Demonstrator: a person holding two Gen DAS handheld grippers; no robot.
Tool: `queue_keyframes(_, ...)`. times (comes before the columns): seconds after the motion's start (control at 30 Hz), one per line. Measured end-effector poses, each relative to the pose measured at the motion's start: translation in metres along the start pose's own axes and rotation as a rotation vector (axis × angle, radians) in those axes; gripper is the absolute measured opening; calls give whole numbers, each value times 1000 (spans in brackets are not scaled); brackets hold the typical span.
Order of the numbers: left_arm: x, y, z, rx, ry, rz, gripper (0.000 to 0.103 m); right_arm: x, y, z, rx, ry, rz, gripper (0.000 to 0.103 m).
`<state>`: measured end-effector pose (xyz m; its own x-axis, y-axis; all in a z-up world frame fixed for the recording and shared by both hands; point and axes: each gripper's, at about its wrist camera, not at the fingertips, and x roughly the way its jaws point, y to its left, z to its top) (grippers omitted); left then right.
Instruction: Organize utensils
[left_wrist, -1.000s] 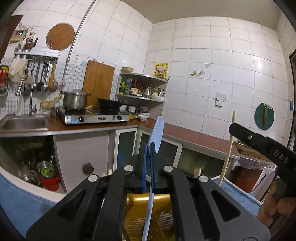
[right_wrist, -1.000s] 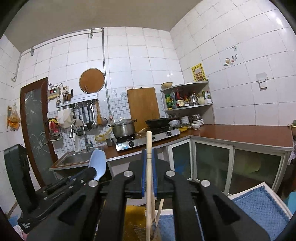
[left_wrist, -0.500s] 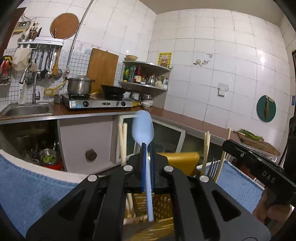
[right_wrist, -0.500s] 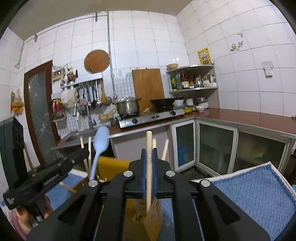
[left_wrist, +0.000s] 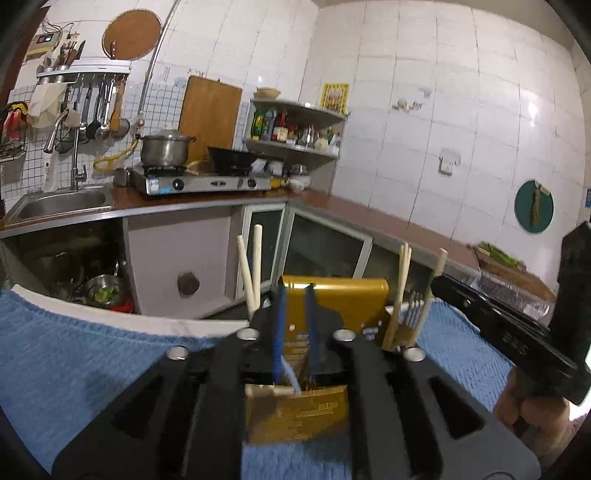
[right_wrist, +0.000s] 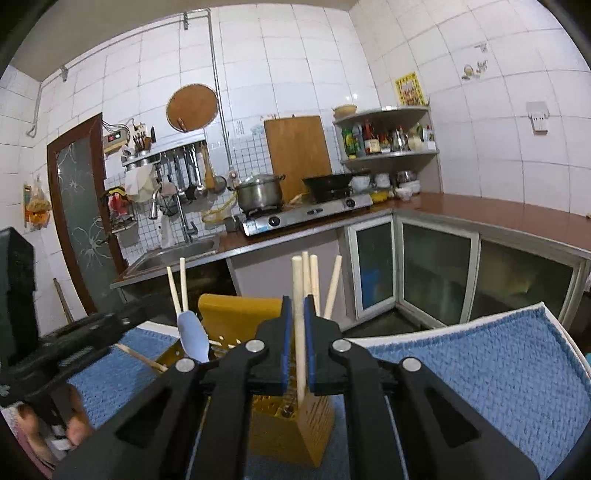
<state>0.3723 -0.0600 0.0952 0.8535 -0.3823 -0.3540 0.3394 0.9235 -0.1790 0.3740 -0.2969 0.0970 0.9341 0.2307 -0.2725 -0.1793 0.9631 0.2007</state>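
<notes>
A yellow utensil holder (left_wrist: 332, 299) (right_wrist: 236, 306) stands on a blue mat. The jaws of my left gripper (left_wrist: 294, 291) are opening right over it. The light blue spoon (right_wrist: 192, 339) has slid down into the holder bowl up, and only a pale blue bit of it (left_wrist: 290, 374) shows low between the pads, free of them. My right gripper (right_wrist: 297, 301) is shut on a wooden-handled utensil (right_wrist: 298, 288), whose lower end sits in a front compartment. Chopsticks (left_wrist: 251, 273) and a wooden-handled fork (left_wrist: 417, 306) stand in other compartments.
The blue towel mat (right_wrist: 480, 369) lies on a white-edged surface. Behind it runs an L-shaped counter (right_wrist: 498, 214) with a sink (left_wrist: 62, 199), a gas stove (left_wrist: 207, 181) and glass-door cabinets below. A hand (left_wrist: 535, 417) holds the right gripper at the frame edge.
Both grippers came down onto the holder. The left jaws parted and the blue spoon dropped from above them into the holder. The wooden utensil sank into its compartment.
</notes>
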Motion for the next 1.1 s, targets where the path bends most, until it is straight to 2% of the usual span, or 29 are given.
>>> queue_keyframes(0.03,-6,0,0,8,11,18,34,-1,-1,0,1,12,-7,11)
queue_keyframes(0.07,-12,-1,0,13,11,38,56,-3,-2,0,6,23,-12,26)
queue_keyframes(0.13,-33,-1,-3,31,-13,90,73,-10,-2,0,10,25,-19,44)
queue_keyframes(0.23,-61,1,-9,47,-13,105,80,-27,2,-1,-13,30,-56,45)
queue_keyframes(0.33,-92,5,-19,26,-28,124,96,-47,6,-9,-21,52,-98,57)
queue_keyframes(0.47,-133,6,-36,11,-48,135,98,-81,22,-34,-50,63,-141,78)
queue_keyframes(0.53,-145,3,-43,2,-46,134,98,-99,33,-50,-64,60,-156,82)
queue_keyframes(0.63,-167,-3,-58,-1,-63,148,98,-124,48,-68,-86,30,-176,94)
queue_keyframes(0.73,-185,-11,-73,-4,-78,186,98,-149,64,-82,-97,0,-186,99)
queue_keyframes(0.87,-203,-19,-92,1,-97,231,98,-172,81,-97,-119,-19,-173,99)
queue_keyframes(1.1,-212,-34,-129,46,-90,311,98,-184,86,-122,-114,-8,-174,99)
